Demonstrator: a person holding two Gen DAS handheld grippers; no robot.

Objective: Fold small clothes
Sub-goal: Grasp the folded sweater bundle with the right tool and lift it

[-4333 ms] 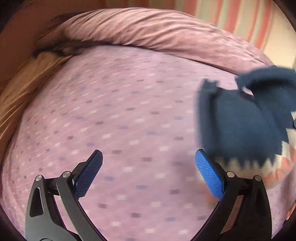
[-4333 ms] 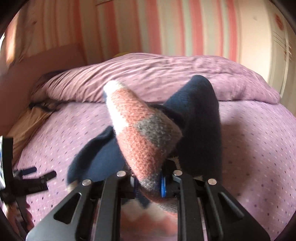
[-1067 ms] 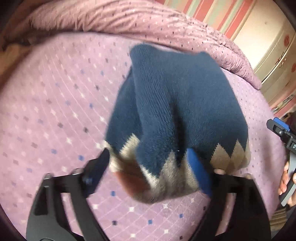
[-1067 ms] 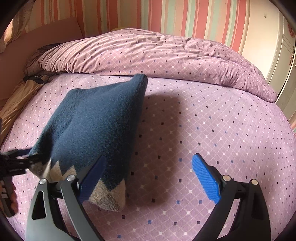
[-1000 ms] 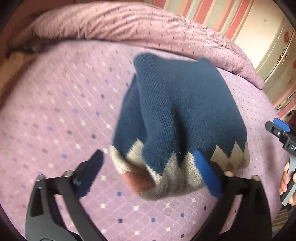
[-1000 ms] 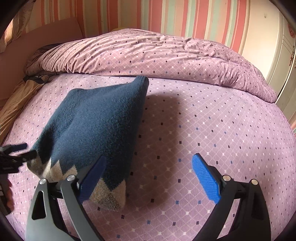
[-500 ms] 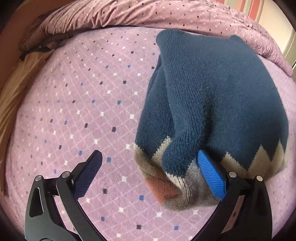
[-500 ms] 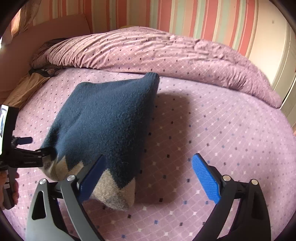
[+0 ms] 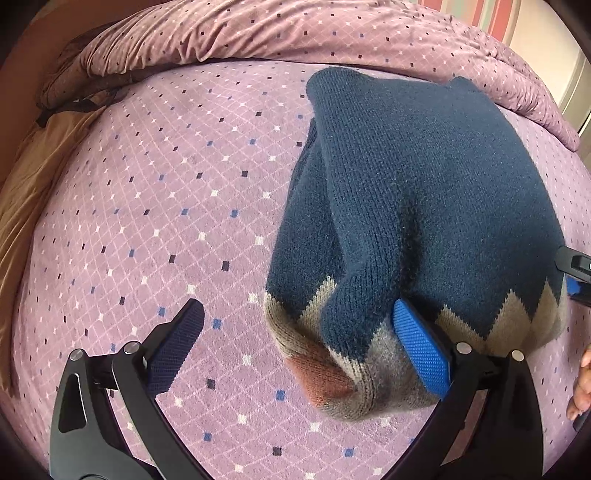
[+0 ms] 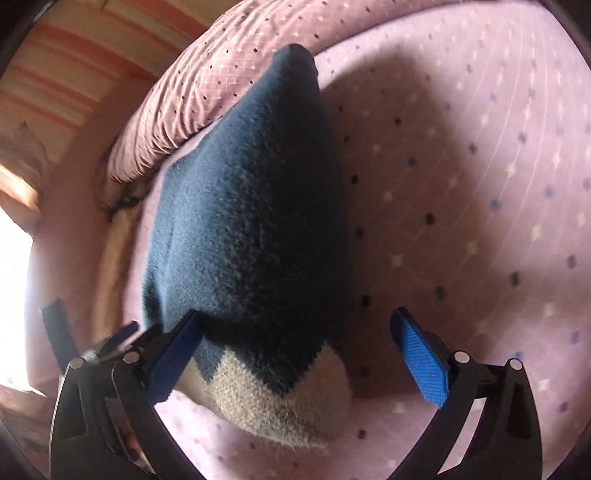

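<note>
A: Task item first. Where is it?

B: Navy knit sweater [image 9: 417, 192], folded into a bundle, lying on the bed's mauve diamond-print cover [image 9: 166, 206]. Beige zigzag band at the near hem, a rust patch at the near corner. In the right wrist view the same sweater [image 10: 251, 229] runs away from the camera to a point, casting a shadow on the cover to its right.

A: Claws?

B: Left gripper [image 9: 295, 350] spread wide. Its right blue pad [image 9: 421, 350] touches the sweater's near edge where a navy fold hangs over; the other pad stands well apart over bare cover, so nothing is clamped. Right gripper [image 10: 295, 354] also at full spread, jaws just been opening. The hem sits between them; the left pad looks against the knit, the right pad [image 10: 421, 362] is clear of it. No grip there either.

A: Around it?

B: Bunched duvet [image 9: 295, 33] in the same print along the far edge of the bed. Tan fabric [image 9: 22, 192] at the left edge. Striped pink and pale wallpaper [image 10: 62, 55] behind. Part of a hand [image 9: 581, 384] at the right edge of the left view.

A: Any text, brand, labels?

B: None readable. Right view is motion-blurred, blown out at left.
</note>
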